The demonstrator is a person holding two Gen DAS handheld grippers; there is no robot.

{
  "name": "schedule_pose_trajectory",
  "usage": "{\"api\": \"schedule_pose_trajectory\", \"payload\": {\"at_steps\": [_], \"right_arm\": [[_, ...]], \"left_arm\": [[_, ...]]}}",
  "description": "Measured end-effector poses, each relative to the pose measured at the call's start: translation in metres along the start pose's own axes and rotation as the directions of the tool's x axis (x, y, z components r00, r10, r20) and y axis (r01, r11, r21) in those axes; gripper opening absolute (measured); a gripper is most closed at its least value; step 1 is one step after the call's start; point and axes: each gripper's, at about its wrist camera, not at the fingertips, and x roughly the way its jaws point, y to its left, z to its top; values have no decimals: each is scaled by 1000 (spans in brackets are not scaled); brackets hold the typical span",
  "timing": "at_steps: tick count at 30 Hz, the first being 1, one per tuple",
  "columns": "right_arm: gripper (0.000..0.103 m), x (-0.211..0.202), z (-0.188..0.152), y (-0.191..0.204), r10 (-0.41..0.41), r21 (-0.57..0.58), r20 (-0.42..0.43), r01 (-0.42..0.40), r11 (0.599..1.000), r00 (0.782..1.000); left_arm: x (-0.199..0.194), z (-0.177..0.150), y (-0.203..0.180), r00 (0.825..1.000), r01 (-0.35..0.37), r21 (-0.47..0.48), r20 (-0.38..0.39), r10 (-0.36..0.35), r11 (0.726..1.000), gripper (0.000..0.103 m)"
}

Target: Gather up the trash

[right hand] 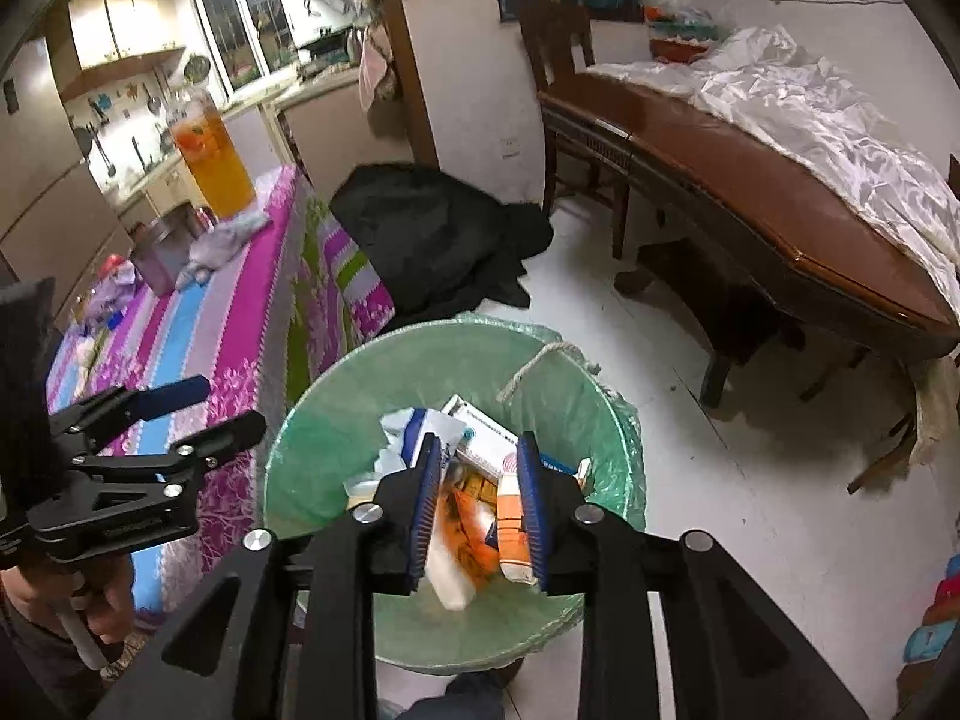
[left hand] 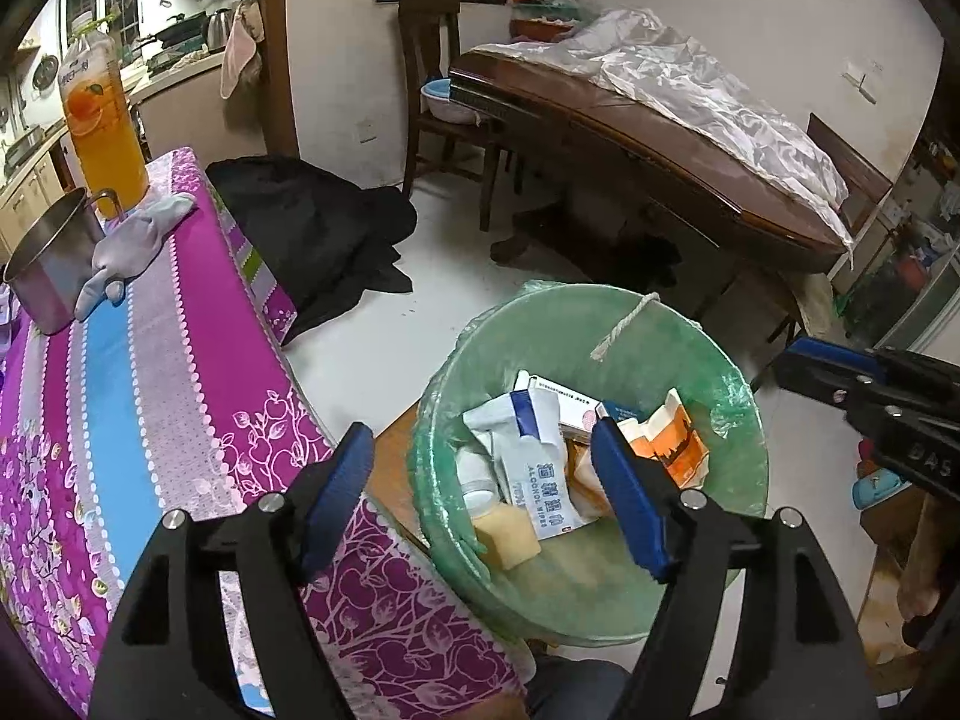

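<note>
Holding: right gripper [right hand: 480,510], fingers parted over the bin, blurred orange-white packet [right hand: 459,534] between them, probably dropping.
Bin [left hand: 744,420]: green-lined, beside tablecloth corner, holding alcohol wipes pack [left hand: 543,474].
Left gripper [left hand: 480,498]: spread, empty, clear of the drop.

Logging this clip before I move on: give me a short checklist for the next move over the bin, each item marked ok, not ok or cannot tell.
1. Right gripper is above the trash bin: ok.
2. Right fingers parted enough to let go: ok, a gap shows between them.
3. Orange and white wrapper clear of the fingers: cannot tell, it is blurred between them.
4. Left gripper open and empty: ok.
5. Green bag lining the bin rim: ok.
6. More trash left on the pink tablecloth: cannot tell; the bottle, metal pot and grey cloth stand there.
</note>
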Motion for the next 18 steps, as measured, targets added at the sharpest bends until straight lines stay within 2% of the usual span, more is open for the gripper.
{"api": "schedule_pose_trajectory", "payload": {"at_steps": [1, 2, 4, 7, 8, 13, 15, 18], "right_arm": [[41, -5, -2, 1, -1, -3, 23, 1, 1000, 1000], [44, -11, -5, 3, -8, -8, 47, 8, 1000, 999], [61, -28, -15, 11, -45, -28, 122, 49, 998, 992], [71, -50, -32, 25, -77, -39, 221, 88, 995, 972], [72, -58, -39, 32, -94, -44, 261, 109, 993, 961], [98, -87, -66, 62, -127, -61, 403, 165, 984, 907], [98, -95, -74, 73, -141, -65, 450, 190, 980, 882], [98, -105, -84, 82, -151, -59, 489, 205, 977, 859]], "left_arm": [[-1, -1, 0, 1000, -1, 3, 7, 1, 1000, 75], [-2, -3, 0, 1000, 0, 4, 12, 0, 1000, 75], [-7, -8, 0, 1000, 5, 15, 30, -5, 1000, 76], [-15, -16, 2, 998, -11, 26, 62, 9, 1000, 82], [-18, -18, 1, 997, -16, 30, 71, 14, 999, 83], [-30, -26, -2, 993, -39, 53, 112, 33, 998, 91], [-35, -29, -4, 991, -49, 63, 130, 41, 997, 93], [-40, -33, -2, 988, -54, 61, 149, 44, 997, 97]]}}
